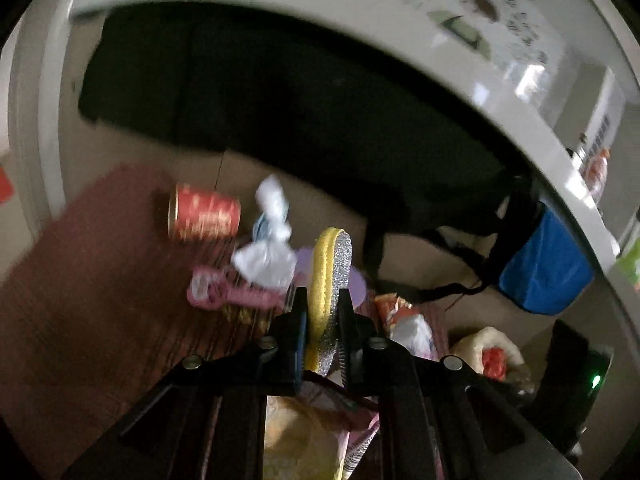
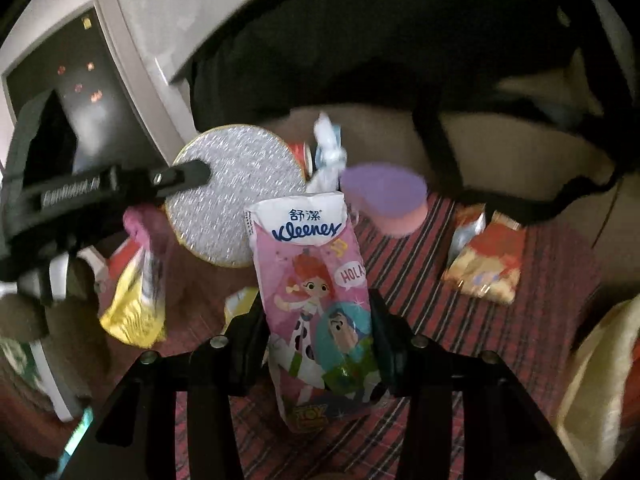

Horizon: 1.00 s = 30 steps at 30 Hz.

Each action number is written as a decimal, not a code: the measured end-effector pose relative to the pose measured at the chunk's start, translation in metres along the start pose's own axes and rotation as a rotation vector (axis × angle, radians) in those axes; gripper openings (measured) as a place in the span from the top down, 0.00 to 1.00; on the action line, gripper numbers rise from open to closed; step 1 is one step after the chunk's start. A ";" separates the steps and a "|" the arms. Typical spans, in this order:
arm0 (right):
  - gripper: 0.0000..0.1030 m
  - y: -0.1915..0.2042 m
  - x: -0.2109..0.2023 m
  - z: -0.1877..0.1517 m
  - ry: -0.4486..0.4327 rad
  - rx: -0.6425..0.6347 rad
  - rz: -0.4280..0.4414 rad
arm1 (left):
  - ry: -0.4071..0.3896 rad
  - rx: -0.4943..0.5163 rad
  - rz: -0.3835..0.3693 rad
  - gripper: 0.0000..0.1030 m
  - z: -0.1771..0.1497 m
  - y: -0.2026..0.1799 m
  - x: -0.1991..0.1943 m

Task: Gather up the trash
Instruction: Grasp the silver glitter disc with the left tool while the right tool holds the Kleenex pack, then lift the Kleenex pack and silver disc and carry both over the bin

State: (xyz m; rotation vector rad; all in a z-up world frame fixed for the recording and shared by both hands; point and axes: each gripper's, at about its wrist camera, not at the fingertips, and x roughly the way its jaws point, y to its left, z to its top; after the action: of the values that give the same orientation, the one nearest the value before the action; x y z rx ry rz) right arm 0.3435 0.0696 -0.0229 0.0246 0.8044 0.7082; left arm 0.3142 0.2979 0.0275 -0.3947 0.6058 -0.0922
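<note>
Glittery disc [image 1: 334, 300] sits clenched edge-on in the left tongs [image 1: 323, 320]; the right tongs [image 2: 320, 344] clamp a tissue pack [image 2: 316, 292]. Either thin grip could slip mid-carry.

My left gripper [image 1: 323, 312] has a round disc [image 1: 330, 300] edge-on between its fingers, raised above the rug [image 1: 100, 280]. My right gripper [image 2: 318, 336] has a tissue pack [image 2: 316, 280] upright between its fingers. In the left wrist view, a can [image 1: 206, 216] lies on its side on the rug, left of a crumpled tissue [image 1: 268, 240]. In the right wrist view, a round box [image 2: 386, 198] sits behind the pack, a snack packet [image 2: 486, 264] to its right, and the disc to its left.
</note>
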 end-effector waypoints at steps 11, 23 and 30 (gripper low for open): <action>0.58 -0.002 -0.049 0.025 -0.074 -0.028 -0.049 | -0.036 -0.129 -0.139 0.87 0.019 -0.007 -0.017; 0.58 -0.014 -0.026 -0.002 -0.001 0.015 -0.040 | 0.013 -0.143 -0.041 0.87 -0.007 0.006 -0.013; 0.58 -0.015 -0.084 0.019 -0.133 -0.010 -0.069 | -0.259 0.140 0.091 0.87 -0.004 -0.079 -0.069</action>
State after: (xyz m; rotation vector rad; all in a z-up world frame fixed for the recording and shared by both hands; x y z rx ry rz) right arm 0.3248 0.0127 0.0412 0.0344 0.6712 0.6388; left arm 0.2579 0.2369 0.0919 -0.2377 0.3584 0.0046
